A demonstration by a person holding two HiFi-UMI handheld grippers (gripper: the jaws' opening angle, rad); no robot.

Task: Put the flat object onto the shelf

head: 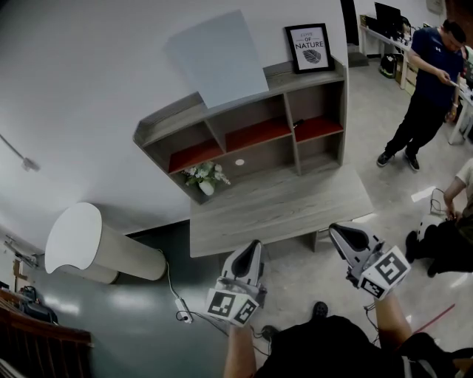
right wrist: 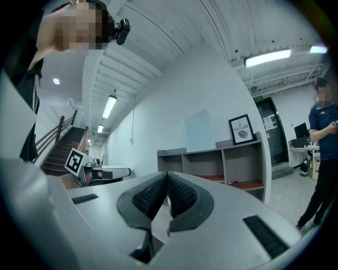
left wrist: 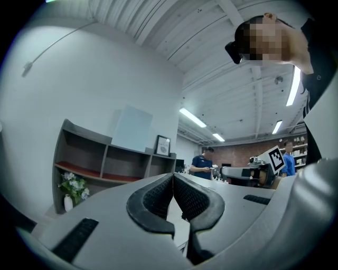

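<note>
On top of the shelf, the flat panel leans against the wall. In front of the shelf, left tool and right tool are both closed and empty.

Open-plan workspace, part office and part test lab. A grey shelf with a framed print and a vase of flowers stands like a mock living room against a bare white wall, with a low table before it on a polished floor. Overhead, a ribbed ceiling carries strip lights. A brick wall closes the far end and a staircase rises at one side. A desk with a monitor lines the edge, near a standing person. A power strip and its cable lie on the floor.
</note>
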